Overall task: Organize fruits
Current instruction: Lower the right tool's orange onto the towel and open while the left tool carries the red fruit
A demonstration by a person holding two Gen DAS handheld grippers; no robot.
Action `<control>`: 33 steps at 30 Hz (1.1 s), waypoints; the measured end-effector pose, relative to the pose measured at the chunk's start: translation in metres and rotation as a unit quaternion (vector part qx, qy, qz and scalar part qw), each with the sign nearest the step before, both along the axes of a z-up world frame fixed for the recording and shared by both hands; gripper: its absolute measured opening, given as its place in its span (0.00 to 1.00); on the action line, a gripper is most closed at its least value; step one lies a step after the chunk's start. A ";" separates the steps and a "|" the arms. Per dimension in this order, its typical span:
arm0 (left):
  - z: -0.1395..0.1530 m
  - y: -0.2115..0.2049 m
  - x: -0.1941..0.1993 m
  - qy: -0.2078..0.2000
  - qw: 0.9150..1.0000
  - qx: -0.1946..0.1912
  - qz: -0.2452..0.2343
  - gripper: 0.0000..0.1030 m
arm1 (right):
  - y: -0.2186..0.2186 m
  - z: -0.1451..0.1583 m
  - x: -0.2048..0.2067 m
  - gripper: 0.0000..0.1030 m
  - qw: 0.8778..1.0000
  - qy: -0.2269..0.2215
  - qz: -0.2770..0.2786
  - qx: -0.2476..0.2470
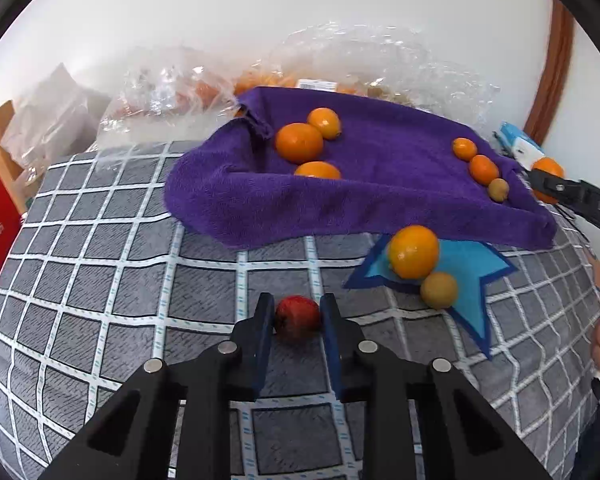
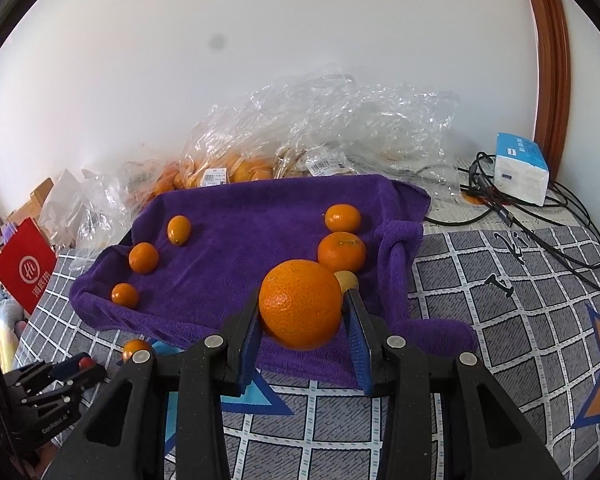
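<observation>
left wrist view: your left gripper [image 1: 298, 316] has its jaws narrow, bracketing a small red fruit [image 1: 298, 317] that sits on the checked bedspread [image 1: 100, 280]. both pads look to be touching or just shy of its sides; you cannot tell if the squeeze is firm yet. the risk here is a soft, rounded fruit: clamp hard and you bruise it, clamp off-centre and it could squirt forward across the fabric.

in the right wrist view, your right gripper [image 2: 302, 312] is closed around a large orange [image 2: 300, 304], jaws spread fairly wide to fit it, held above the near edge of the purple towel [image 2: 240, 240]. the hold sits low on the curve of the fruit, so a quick swing could let it roll out.

outward from there, 1 orange [image 1: 413, 251] and a tan fruit [image 1: 439, 289] lie touching on the blue star patch [image 1: 472, 276], just beside the towel. on the towel the fruit already lies in 2 loose groups, 1 toward each side [image 2: 144, 257] [image 2: 342, 251]. the towel is rumpled, so anything you set near a fold may roll. crinkled plastic bags [image 2: 320, 120] with more fruit sit behind.
</observation>
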State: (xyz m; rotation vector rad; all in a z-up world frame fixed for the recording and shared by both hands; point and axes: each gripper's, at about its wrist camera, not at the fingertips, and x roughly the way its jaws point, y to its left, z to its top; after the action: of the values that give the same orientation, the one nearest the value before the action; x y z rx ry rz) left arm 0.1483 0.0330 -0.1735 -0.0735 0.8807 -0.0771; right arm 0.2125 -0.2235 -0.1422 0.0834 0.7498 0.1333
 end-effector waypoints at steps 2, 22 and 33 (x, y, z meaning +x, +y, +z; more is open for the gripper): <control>0.004 0.001 -0.001 -0.003 1.000 -0.004 0.001 0.22 | -0.002 0.000 0.000 0.38 1.000 0.001 -0.003 0.000; 0.083 0.019 0.079 -0.100 0.994 -0.042 0.032 0.22 | -0.001 0.023 0.046 0.38 1.000 0.002 0.018 0.005; 0.032 0.025 0.105 -0.048 0.996 -0.057 0.037 0.22 | 0.039 -0.028 0.063 0.38 0.995 0.052 0.054 -0.062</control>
State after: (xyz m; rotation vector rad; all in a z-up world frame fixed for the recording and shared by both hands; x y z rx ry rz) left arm 0.2536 0.0577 -0.1415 -0.2082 0.7756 -0.0605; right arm 0.2756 -0.1843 -0.1707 -0.0682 0.8642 0.1862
